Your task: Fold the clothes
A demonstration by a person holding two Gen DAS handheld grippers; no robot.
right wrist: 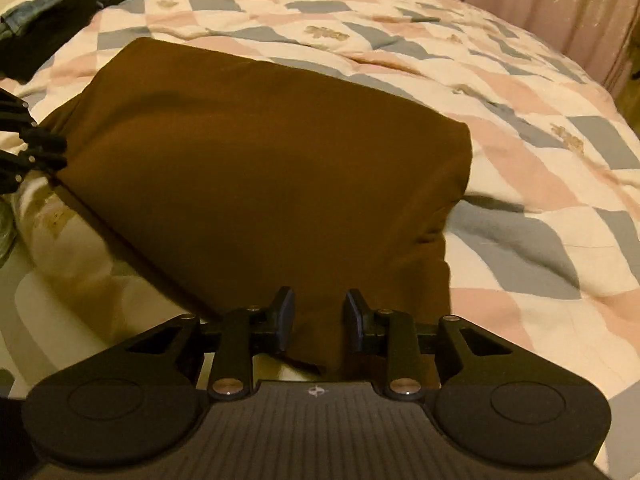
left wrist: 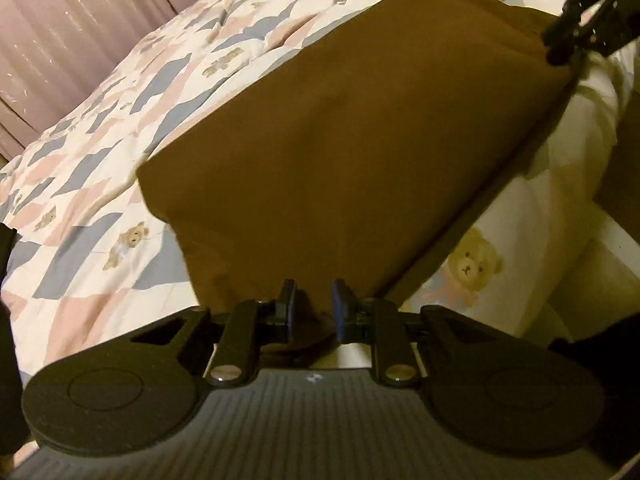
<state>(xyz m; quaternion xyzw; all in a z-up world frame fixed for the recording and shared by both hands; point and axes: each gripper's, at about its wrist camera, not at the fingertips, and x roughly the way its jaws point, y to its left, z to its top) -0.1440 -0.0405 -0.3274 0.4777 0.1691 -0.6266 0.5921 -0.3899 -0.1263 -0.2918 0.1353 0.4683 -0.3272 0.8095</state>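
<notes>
The left gripper (left wrist: 313, 306) is black plastic; its two short fingers have blue pads (left wrist: 339, 308) on the inner sides; two big round black discs sit low at each side; silver screws shine on the finger arms; a grey ribbed plate with a small white mark lies between the discs; the right gripper (right wrist: 319, 317) looks the same, with dark pads (right wrist: 287, 317), silver screws and a ribbed plate.

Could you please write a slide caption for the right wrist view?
Right gripper straddles the brown garment's near corner on a patchwork quilt.
</notes>
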